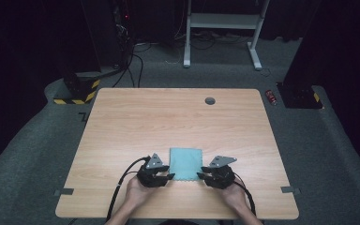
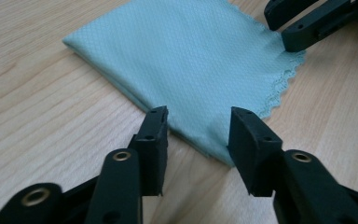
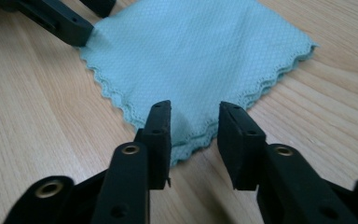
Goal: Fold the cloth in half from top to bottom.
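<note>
Left gripper (image 2: 198, 123): jaws open, straddling 1 near corner of the folded teal cloth (image 2: 186, 60), pads clear. Right gripper (image 3: 193, 119): jaws open around the other near corner; its view resolves stacked scalloped edges. High view places the cloth (image 1: 186, 163) lower centre on the table (image 1: 168, 117).

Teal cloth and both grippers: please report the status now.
Left gripper open, jaws astride near-left corner. Right gripper open, astride near-right corner. Teal cloth folded, flat on table, not gripped. Nothing in the way.
</note>
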`<state>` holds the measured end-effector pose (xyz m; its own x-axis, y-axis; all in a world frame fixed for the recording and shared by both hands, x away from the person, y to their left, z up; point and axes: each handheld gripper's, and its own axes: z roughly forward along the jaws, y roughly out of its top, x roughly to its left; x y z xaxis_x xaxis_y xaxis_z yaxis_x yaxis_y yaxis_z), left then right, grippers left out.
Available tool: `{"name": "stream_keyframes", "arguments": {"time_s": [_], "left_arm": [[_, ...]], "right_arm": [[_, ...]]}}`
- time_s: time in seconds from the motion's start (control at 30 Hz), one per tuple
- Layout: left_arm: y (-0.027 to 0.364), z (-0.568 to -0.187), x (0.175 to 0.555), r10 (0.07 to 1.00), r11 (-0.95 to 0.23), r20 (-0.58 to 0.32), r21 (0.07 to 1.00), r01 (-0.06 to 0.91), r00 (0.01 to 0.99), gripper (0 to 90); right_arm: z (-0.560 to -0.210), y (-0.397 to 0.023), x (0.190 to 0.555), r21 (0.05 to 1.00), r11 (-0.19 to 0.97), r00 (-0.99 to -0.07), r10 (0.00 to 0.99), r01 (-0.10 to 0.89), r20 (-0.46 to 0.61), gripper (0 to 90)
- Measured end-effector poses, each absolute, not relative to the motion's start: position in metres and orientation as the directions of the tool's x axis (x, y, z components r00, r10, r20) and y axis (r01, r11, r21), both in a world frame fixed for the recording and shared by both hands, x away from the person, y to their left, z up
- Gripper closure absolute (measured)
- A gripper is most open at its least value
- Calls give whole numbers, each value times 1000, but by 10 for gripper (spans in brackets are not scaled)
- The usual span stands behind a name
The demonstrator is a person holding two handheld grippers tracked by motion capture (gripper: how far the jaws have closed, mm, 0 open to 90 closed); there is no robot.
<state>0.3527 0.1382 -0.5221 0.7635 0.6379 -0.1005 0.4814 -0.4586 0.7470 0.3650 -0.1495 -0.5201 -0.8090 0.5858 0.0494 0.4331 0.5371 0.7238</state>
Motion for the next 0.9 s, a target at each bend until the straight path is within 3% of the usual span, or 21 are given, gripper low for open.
{"name": "stream_keyframes", "arguments": {"time_s": [0.27, 0.43, 0.67, 0.9], "left_arm": [[150, -522, 344, 658, -438, -108, 750, 495, 745, 485], [172, -519, 341, 712, -337, -146, 787, 517, 687, 451], [209, -527, 347, 873, -281, -44, 769, 574, 486, 431], [223, -528, 355, 905, -277, -3, 755, 595, 426, 351]], "right_arm": [[-521, -156, 359, 734, 528, -802, 596, 427, 39, 552], [-516, -176, 359, 777, 428, -759, 644, 462, 97, 550], [-518, -226, 369, 768, 322, -560, 826, 554, 57, 547], [-523, -243, 376, 733, 327, -470, 882, 596, -11, 422]]}}
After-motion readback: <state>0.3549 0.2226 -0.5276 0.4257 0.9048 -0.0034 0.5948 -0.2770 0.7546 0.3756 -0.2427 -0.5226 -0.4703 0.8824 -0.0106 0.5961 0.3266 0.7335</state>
